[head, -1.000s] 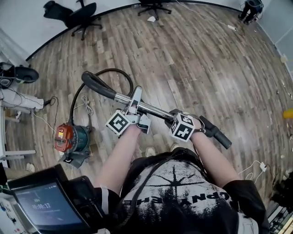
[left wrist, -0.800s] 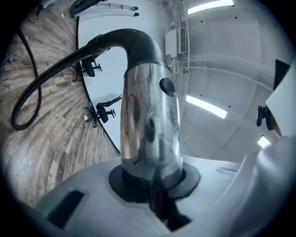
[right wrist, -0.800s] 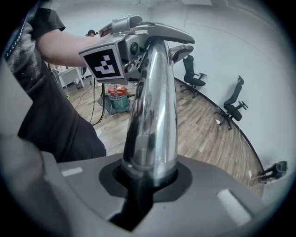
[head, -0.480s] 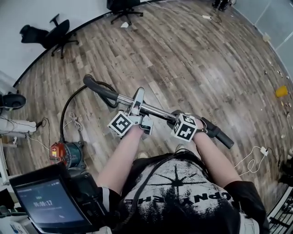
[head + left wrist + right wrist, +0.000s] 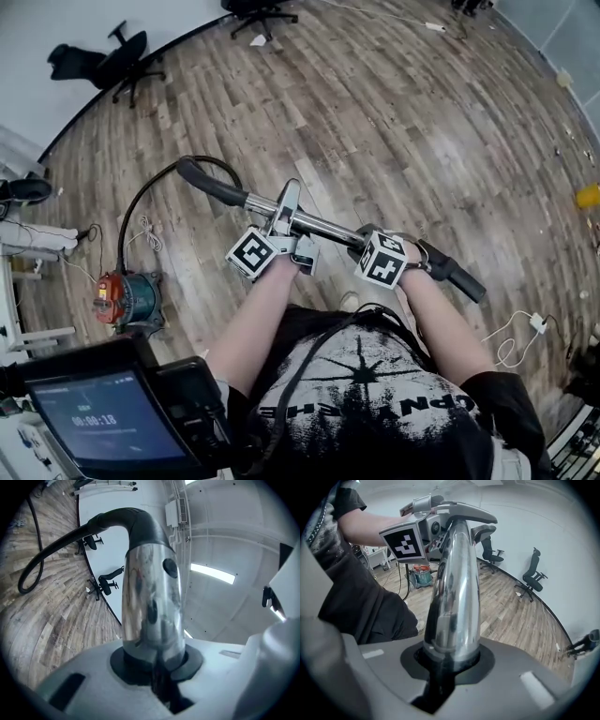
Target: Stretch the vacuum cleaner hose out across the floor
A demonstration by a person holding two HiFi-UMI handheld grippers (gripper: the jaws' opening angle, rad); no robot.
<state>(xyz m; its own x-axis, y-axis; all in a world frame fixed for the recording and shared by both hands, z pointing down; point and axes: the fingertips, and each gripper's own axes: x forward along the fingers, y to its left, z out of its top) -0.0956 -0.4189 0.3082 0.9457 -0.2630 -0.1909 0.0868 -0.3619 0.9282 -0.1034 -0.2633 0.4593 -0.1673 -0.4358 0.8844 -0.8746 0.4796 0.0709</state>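
Observation:
I hold the vacuum's chrome wand (image 5: 319, 227) level above the wooden floor, one gripper on each half. My left gripper (image 5: 284, 214) is shut on the tube near the black curved handle (image 5: 206, 181); in the left gripper view the tube (image 5: 152, 606) rises out of that gripper (image 5: 154, 663). My right gripper (image 5: 364, 242) is shut on the tube further right, short of the black end piece (image 5: 455, 274), and its own view shows the same clamp (image 5: 447, 660). The black hose (image 5: 141, 202) curves from the handle down to the orange and teal vacuum body (image 5: 127, 298) at left.
Office chairs (image 5: 108, 61) stand along the curved far wall. A tablet screen (image 5: 98, 422) sits at lower left, with desk legs and cables (image 5: 37, 242) beside the vacuum body. A white charger and cord (image 5: 534, 323) lie at right, and a yellow object (image 5: 589, 195) at the right edge.
Both grippers have carried the wand across the floor with the person. The hose's high loop has flattened into a longer, shallower curve. Neither grip has changed.

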